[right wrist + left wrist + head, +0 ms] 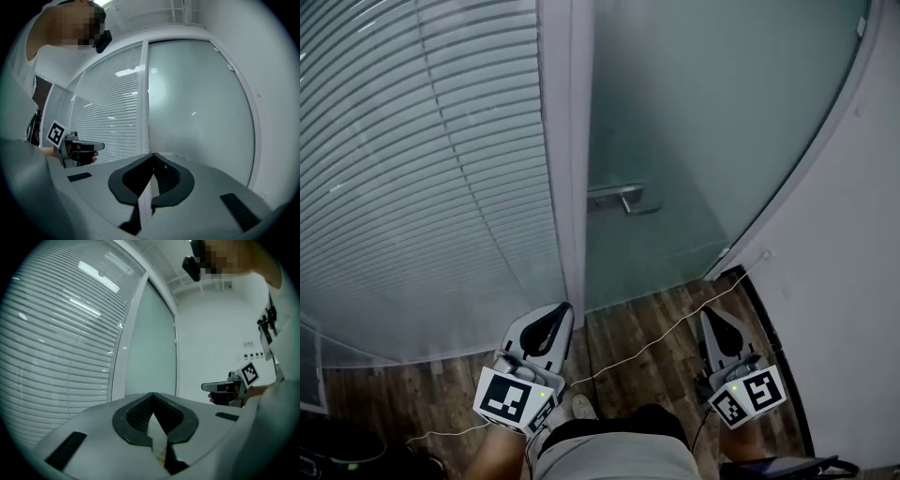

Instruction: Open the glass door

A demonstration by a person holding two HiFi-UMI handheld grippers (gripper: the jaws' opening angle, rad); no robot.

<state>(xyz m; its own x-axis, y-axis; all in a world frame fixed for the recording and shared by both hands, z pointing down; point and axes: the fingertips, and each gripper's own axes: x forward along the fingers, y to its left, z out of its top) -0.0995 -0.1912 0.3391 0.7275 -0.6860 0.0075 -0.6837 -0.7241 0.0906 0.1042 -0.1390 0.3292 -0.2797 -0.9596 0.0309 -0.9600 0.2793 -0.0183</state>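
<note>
The frosted glass door [703, 122] stands shut ahead of me, with a metal lever handle [621, 198] near its left edge. The door also fills the middle of the left gripper view [152, 343] and the right gripper view [201, 103]. My left gripper [562, 308] is held level below the white frame post, jaws shut and empty [152, 395]. My right gripper [710, 315] is level before the door's lower right part, shut with nothing in it [153, 155]. Both are well short of the handle. Each gripper shows in the other's view: the right [220, 386], the left [89, 146].
A white frame post [567, 141] separates the door from a glass wall with slatted blinds [422, 169] at left. A white wall [853, 234] closes in at right. A thin white cable [656, 342] runs across the wooden floor [628, 328]. Dark gear [337, 455] lies at bottom left.
</note>
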